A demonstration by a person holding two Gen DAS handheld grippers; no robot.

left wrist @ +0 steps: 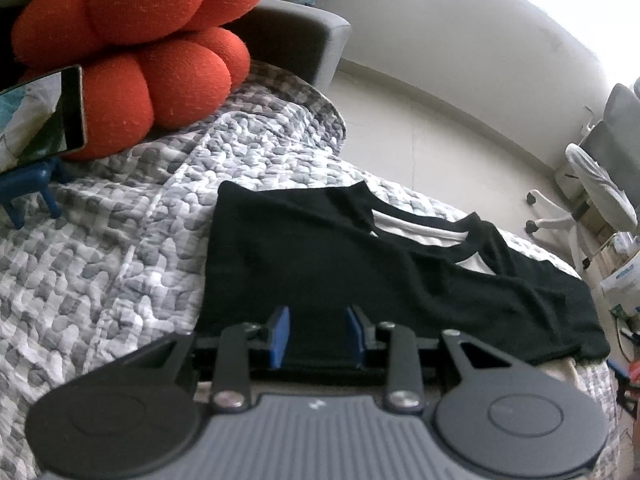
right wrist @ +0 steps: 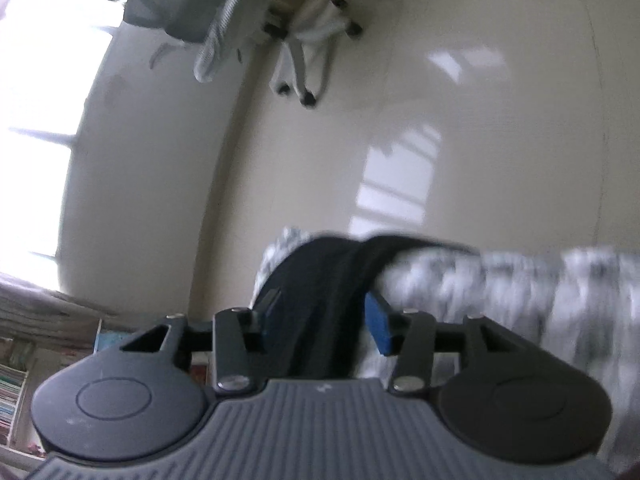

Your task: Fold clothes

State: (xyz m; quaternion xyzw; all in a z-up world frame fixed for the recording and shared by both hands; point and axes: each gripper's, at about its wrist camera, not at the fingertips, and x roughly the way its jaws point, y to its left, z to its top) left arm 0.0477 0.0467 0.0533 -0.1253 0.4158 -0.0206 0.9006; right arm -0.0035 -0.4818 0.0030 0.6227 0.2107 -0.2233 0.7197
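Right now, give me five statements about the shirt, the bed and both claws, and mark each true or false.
1. The black T-shirt lies on a patterned grey quilt. True.
2. The left claw is shut on a sock. False: its pads stand apart at the shirt's edge.
3. An orange cushion sits behind a phone. True.
4. The right claw is empty. False: black fabric runs between its pads.
5. A wooden stool stands on the floor. False: a wheeled office chair.

black tee (left wrist: 360, 272) w/ white collar, grey-white quilt (left wrist: 120, 248), orange cushion (left wrist: 132, 48)
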